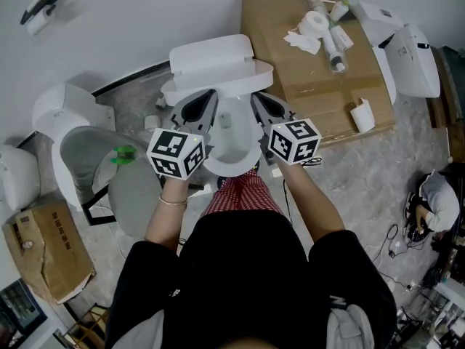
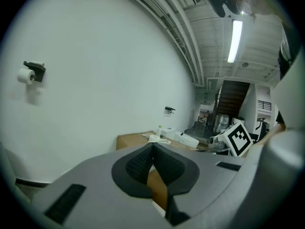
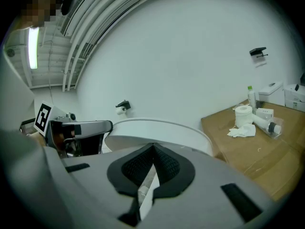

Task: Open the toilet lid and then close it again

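A white toilet (image 1: pixel 231 140) stands in front of me, with its tank (image 1: pixel 211 53) against the wall. Its lid (image 1: pixel 218 87) is raised and leans toward the tank. In the right gripper view the lid (image 3: pixel 157 130) shows as a white curved edge just beyond the jaws. My left gripper (image 1: pixel 197 106) reaches in at the left side of the bowl and my right gripper (image 1: pixel 267 105) at the right side. The left gripper (image 2: pixel 152 146) has its dark pads closed at the tip and holds nothing. The right gripper (image 3: pixel 153 147) is likewise shut, with white showing through the slit below.
A flat cardboard box (image 1: pixel 312 71) at the right carries a paper roll (image 1: pixel 314 22) and bottles. Another toilet (image 1: pixel 65 115) with a grey seat stands at the left, and white toilet parts (image 1: pixel 410 60) lie at the far right. A person (image 1: pixel 436 202) crouches at the right edge.
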`<state>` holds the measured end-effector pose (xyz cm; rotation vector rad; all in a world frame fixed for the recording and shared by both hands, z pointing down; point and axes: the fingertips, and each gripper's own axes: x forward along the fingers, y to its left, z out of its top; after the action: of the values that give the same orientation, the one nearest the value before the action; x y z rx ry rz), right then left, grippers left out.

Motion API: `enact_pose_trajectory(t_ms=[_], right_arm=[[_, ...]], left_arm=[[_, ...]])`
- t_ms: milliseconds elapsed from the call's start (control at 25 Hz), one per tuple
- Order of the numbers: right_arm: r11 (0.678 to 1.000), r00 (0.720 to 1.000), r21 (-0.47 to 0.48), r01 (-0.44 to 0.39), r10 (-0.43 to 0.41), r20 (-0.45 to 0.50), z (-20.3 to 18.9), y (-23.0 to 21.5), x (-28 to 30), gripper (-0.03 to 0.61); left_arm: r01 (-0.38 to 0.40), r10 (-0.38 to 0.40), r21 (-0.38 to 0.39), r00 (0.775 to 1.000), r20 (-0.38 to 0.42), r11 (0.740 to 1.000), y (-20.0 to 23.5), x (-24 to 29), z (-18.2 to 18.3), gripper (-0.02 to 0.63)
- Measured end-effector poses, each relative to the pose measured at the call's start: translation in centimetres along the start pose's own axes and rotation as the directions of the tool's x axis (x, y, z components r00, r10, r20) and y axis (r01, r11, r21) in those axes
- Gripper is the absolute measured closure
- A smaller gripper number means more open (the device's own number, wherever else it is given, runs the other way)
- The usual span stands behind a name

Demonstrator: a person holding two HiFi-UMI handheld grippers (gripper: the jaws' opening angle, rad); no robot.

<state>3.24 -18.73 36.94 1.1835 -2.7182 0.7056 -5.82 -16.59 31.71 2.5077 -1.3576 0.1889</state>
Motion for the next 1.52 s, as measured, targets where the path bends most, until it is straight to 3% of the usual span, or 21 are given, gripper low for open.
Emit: enact_pose_trajectory(t_ms=[680,1080,1520], right_arm=[[0.998,0.999,-0.036,0.043,-0.043,-0.003,-1.6,1.1,-1.2,0.558],[0.998,0.998,-0.003,0.06,-0.06,0.006,-2.9,1.1,-2.1,0.558],[1.0,0.999,0.012,0.022,-0.021,-0.024,-4.4,0.8,-3.0,0.558]], left_arm=[[0.076,-0.076,-0.002,0.997,-0.014,0.997,-1.3,-1.1,-2.0,0.609],[0.085,-0.085,-0.008,0.996,-0.02,0.996,-2.2,-1.6,-3.3,0.61],[0.064,-0.065,-0.034,0.998,-0.01,0.997,-3.2,-2.2,-4.5,0.609]])
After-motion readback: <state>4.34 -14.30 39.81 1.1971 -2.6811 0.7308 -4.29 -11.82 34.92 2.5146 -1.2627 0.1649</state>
